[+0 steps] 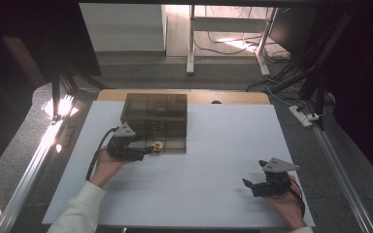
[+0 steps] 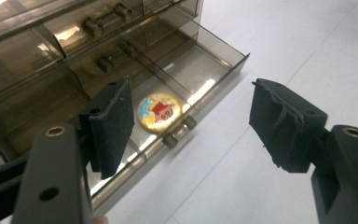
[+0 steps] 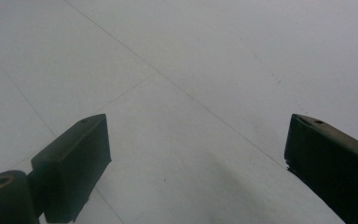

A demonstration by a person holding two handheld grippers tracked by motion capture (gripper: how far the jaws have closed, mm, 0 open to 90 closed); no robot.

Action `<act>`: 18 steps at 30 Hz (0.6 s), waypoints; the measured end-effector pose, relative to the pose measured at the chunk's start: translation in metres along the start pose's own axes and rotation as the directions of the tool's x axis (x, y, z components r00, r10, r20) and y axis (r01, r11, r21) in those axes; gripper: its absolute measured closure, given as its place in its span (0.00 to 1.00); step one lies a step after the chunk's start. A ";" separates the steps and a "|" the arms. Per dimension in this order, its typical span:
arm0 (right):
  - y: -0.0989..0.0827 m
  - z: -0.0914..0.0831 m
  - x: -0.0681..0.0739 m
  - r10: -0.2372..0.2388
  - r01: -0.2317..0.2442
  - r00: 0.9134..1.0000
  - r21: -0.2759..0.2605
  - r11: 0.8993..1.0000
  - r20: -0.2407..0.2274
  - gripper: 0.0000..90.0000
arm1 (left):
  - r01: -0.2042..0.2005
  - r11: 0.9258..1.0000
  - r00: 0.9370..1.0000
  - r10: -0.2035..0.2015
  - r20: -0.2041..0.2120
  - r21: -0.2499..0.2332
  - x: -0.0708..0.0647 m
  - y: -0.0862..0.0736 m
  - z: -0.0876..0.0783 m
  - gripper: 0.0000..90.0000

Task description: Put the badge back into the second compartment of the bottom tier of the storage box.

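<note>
High view, from the left: a sleeved arm leads to the left gripper, which sits at the front left corner of a smoky, see-through drawer cabinet on the white bench. The cabinet's lowest drawer is pulled out toward the person, and a round badge lies flat inside it, close to the front wall and just beyond the gripper's tip.

Left gripper view shows the fingers apart with nothing between the pads. Between them, farther off, the badge rests on the drawer floor, yellow-rimmed with a red and blue cartoon print. Two small brass knobs stick out of the drawer front just below the badge. The left finger hangs over the drawer; the right one stands over bare bench beside it.

Further right in the high view, well apart from the cabinet, the right gripper rests low near the front right of the bench, held by a hand. Right gripper view shows its fingers wide apart over the plain white surface, holding nothing.
</note>
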State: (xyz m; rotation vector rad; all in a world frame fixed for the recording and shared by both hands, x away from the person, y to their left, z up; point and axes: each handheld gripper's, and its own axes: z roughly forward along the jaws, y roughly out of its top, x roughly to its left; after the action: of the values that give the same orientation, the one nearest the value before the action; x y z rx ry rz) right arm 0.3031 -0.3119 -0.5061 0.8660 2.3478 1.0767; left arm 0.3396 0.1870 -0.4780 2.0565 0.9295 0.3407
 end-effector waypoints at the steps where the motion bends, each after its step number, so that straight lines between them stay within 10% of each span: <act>1: 0.000 0.000 0.000 -0.002 0.002 1.000 0.004 1.000 0.001 0.07 | -0.003 1.000 1.000 0.003 -0.001 0.003 -0.001 -0.002 -0.001 0.33; 18: 0.000 -0.002 0.000 0.000 0.000 1.000 -0.009 1.000 0.001 0.07 | 0.017 1.000 0.999 -0.016 -0.033 0.015 -0.006 -0.038 -0.024 0.27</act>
State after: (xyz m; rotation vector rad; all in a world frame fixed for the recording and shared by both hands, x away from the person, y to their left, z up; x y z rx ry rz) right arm 0.3015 -0.3127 -0.5048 0.8627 2.3409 1.0857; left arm 0.3038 0.2107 -0.4928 2.0616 0.9710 0.3608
